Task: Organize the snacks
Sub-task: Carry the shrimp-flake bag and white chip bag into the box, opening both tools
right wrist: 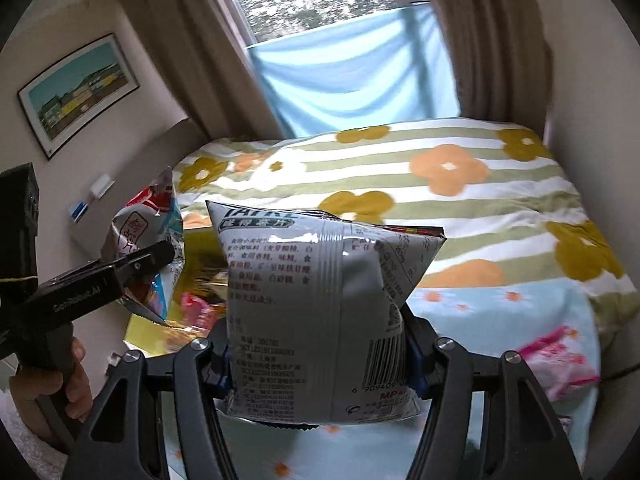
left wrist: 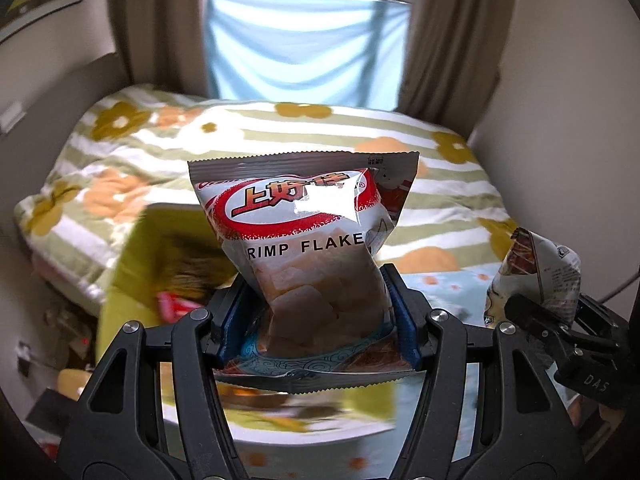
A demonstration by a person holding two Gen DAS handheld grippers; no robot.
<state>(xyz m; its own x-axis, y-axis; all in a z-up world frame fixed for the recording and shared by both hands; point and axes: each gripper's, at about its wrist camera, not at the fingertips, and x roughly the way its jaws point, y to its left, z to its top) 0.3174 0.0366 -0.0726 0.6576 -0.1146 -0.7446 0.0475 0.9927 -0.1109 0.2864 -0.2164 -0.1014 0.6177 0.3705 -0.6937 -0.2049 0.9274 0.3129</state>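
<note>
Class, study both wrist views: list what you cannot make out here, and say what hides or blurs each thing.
- Left wrist view: contents of the yellow-green box, motion-blurred and behind the shrimp flakes bag.
- Same bag: the first letters of its name, lost round a fold.
- Right wrist view: the front of the silver bag; only its back faces the camera.
- Pink packet: print blurred.

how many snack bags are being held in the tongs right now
2. The shrimp flakes bag is clamped in the left tongs; the silver bag is clamped in the right tongs. More packets in the yellow-green box are blurred.
</note>
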